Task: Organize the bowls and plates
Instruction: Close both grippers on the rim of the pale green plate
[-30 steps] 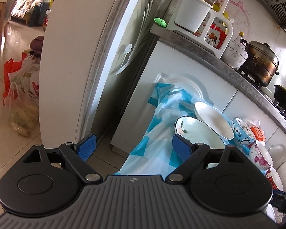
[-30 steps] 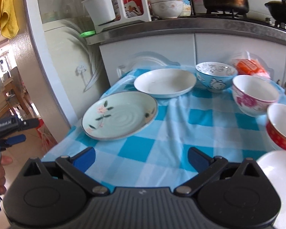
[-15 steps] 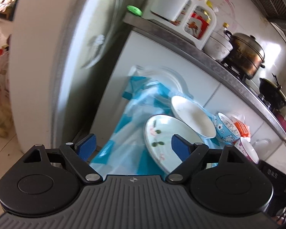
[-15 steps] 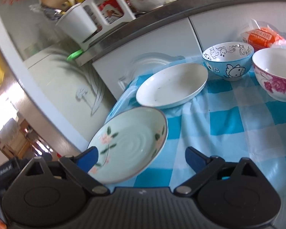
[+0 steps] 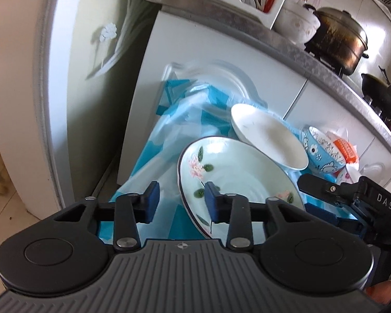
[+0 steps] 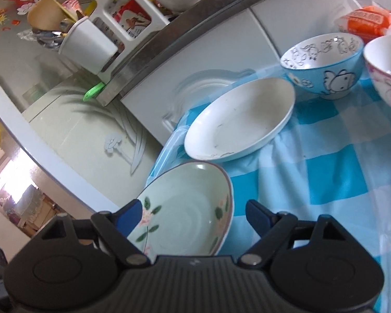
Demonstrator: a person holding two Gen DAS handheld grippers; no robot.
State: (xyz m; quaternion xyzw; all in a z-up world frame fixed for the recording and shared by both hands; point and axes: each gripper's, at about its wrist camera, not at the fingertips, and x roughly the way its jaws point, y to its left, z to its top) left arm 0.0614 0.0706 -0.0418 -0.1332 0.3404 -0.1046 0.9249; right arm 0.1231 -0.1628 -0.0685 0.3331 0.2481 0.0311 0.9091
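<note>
Green floral plate [image 5: 237,172] rim lies between the closing, not yet clamped left gripper [image 5: 181,203]; right gripper [image 6: 193,216] straddles its opposite edge, apart.

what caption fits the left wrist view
Left gripper straddling the rim of the green flowered plate, jaws just closing.

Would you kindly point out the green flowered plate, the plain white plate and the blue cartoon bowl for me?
green flowered plate [image 6: 185,219]: right wrist view, on its ringed centre.
plain white plate [image 6: 242,120]: right wrist view, on its inner well.
blue cartoon bowl [image 6: 333,78]: right wrist view, on its outer wall, at the cartoon figure.
</note>
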